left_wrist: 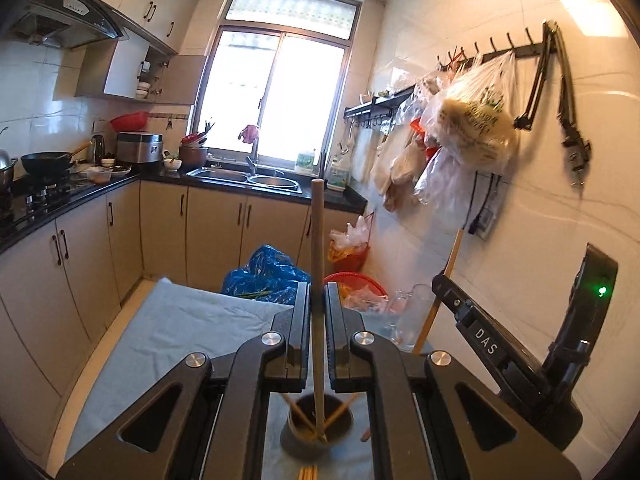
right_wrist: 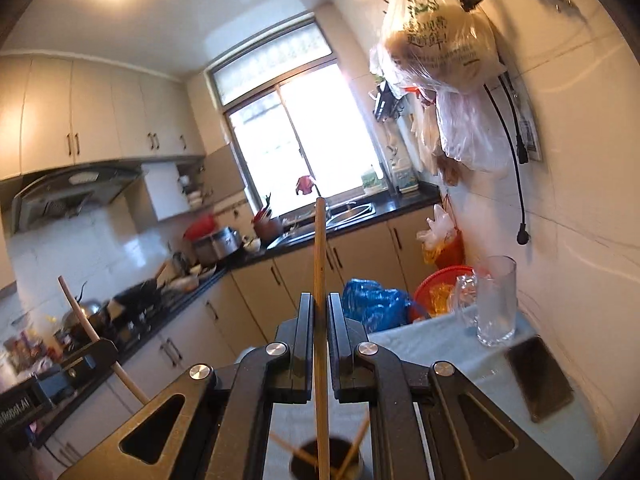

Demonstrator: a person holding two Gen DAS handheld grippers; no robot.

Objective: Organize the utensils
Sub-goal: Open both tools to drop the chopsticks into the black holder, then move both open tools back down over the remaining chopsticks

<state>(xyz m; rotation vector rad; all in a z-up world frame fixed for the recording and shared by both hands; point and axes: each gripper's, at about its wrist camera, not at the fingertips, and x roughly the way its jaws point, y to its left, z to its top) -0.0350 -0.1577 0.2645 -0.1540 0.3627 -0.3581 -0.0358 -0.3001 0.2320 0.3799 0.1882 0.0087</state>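
Observation:
In the left wrist view my left gripper (left_wrist: 318,294) is shut on a wooden chopstick (left_wrist: 317,240) that stands upright between the jaws. Its lower end reaches a dark round holder (left_wrist: 318,424) with several chopsticks leaning in it. In the right wrist view my right gripper (right_wrist: 320,302) is shut on another chopstick (right_wrist: 319,256), also upright over the dark holder (right_wrist: 326,460). The right gripper (left_wrist: 442,282) shows at the right of the left wrist view with its chopstick (left_wrist: 440,288). The left gripper (right_wrist: 94,354) shows at the left of the right wrist view, gripping its chopstick (right_wrist: 78,312).
The table carries a light blue cloth (left_wrist: 180,320). A clear glass pitcher (right_wrist: 496,300) and a phone (right_wrist: 540,376) sit near the tiled wall. More chopsticks (left_wrist: 308,472) lie on the cloth. A blue bag (left_wrist: 268,272) and red basket (left_wrist: 356,280) lie beyond the table.

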